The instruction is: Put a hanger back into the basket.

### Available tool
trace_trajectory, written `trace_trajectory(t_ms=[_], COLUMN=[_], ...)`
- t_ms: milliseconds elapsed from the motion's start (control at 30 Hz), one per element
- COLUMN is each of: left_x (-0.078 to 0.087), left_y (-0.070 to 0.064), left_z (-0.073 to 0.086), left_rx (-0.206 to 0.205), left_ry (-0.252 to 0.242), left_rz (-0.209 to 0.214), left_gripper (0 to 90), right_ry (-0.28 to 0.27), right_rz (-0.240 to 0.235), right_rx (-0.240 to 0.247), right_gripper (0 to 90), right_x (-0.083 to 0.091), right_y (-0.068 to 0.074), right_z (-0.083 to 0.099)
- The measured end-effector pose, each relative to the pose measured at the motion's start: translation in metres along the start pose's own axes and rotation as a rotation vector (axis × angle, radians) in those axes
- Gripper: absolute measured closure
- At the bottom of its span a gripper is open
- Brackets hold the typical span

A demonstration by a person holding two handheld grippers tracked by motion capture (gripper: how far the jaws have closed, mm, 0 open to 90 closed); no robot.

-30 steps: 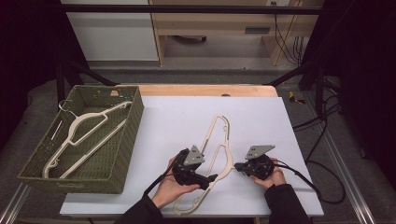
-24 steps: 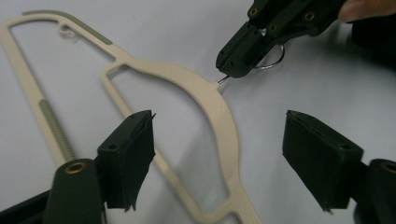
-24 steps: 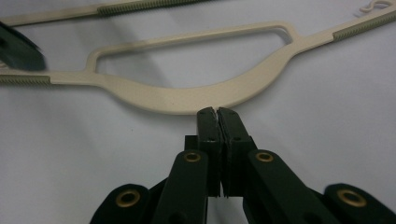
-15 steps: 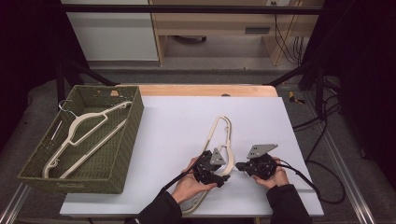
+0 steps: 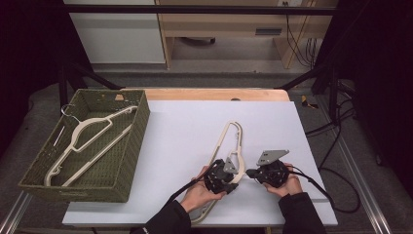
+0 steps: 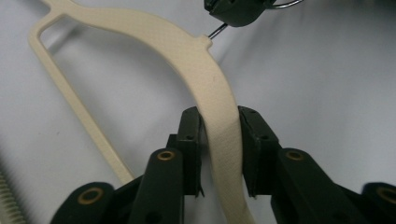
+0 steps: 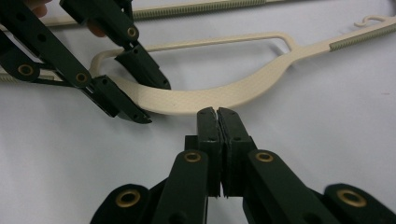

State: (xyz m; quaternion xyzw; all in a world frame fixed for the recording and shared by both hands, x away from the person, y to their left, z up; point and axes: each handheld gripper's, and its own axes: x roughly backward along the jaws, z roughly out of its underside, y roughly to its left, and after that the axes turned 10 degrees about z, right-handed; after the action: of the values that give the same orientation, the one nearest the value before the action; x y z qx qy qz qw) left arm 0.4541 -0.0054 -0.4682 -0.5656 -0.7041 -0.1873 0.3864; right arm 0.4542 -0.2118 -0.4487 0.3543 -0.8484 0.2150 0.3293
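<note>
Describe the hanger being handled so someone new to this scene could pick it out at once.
On the white table, right of the green woven basket, a cream plastic hanger lies near the front edge. Unlike the similar hanger in the basket, it lies on the bare tabletop with the left hand-held gripper clamped across its arm.
</note>
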Motion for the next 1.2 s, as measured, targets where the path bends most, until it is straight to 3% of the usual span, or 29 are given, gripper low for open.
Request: trace_trajectory(t_ms=[233,333,467,633,767,900,1000,1200], left_x=[0.003,0.008,0.016,0.026,0.037,0.049,0.057,0.068], left_y=[-0.002,-0.004,-0.005,-0.006,-0.007,-0.006,-0.005,-0.004], left_z=[-0.001,-0.002,-0.002,-0.001,0.001,0.003,0.005,0.008], left_rx=[0.029,0.031,0.054,0.063,0.075,0.082,0.088,0.100], left_ry=[-0.012,-0.028,-0.061,-0.087,-0.103,-0.130,-0.147,-0.173], left_rz=[-0.007,-0.025,-0.025,-0.037,-0.048,-0.070,-0.086,-0.104], left_gripper=[72.9,73.2,73.6,74.1,74.6,75.2,75.7,76.5], right_ry=[-0.006,-0.028,-0.115,-0.280,-0.349,-0.367,-0.348,-0.294], right_rz=[0.011,0.002,0.037,0.058,0.102,0.118,0.113,0.042], right_rx=[0.009,0.004,-0.017,-0.123,-0.169,-0.220,-0.231,-0.188], right_gripper=[88.5,78.7,62.9,47.7,37.1,29.5,26.8,31.1], right_x=[0.002,0.008,0.025,0.059,0.079,0.083,0.078,0.050], right_y=[0.001,0.001,-0.002,-0.012,-0.020,-0.027,-0.028,-0.015], right_z=[-0.001,-0.002,-0.004,-0.005,0.001,0.008,0.010,0.003])
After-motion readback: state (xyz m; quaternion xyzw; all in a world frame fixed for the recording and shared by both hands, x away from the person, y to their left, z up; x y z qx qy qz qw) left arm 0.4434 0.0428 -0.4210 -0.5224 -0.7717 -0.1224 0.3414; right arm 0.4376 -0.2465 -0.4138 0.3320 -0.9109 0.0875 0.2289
